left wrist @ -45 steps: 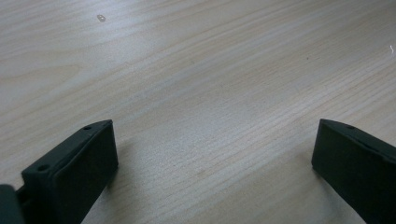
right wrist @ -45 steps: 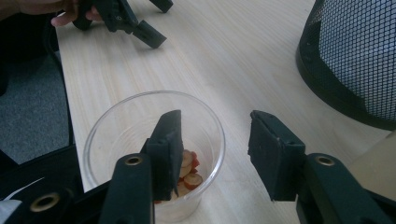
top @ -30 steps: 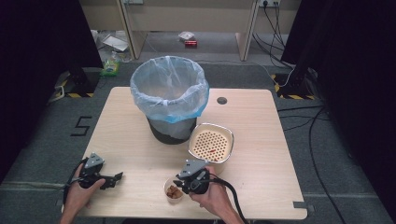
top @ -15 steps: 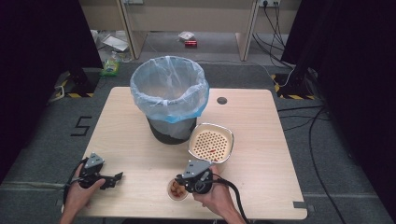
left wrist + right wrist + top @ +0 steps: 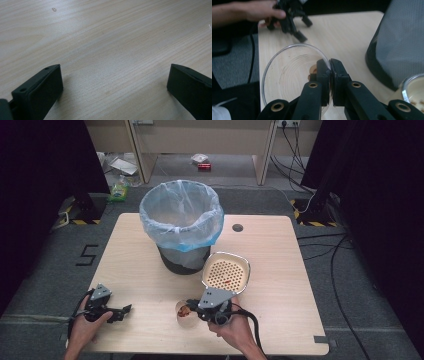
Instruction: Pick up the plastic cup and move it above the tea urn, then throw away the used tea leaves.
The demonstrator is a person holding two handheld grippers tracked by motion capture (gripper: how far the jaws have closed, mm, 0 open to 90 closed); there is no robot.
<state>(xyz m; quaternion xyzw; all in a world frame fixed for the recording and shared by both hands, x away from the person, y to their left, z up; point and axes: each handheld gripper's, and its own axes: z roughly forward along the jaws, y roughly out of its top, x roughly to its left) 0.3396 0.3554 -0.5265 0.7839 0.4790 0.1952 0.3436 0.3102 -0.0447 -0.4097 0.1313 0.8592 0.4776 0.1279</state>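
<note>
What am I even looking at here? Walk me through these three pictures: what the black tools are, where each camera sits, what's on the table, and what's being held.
There is no robot: a person holds a hand-operated two-jaw tool in each hand.

The high view looks down from above the person's side of the wooden table. On it stand a black bin with a pale blue liner and a perforated strainer bowl.

The other two pictures come from small cameras riding on the tools, looking along their black jaws.

The left gripper lies low near the table's front left edge. Its own view shows the jaws wide apart over bare wood, holding nothing.

The right gripper is pinched shut on the rim of a small clear cup, one jaw inside and one outside. Something brown sits in the cup's bottom; I cannot tell what.
</note>
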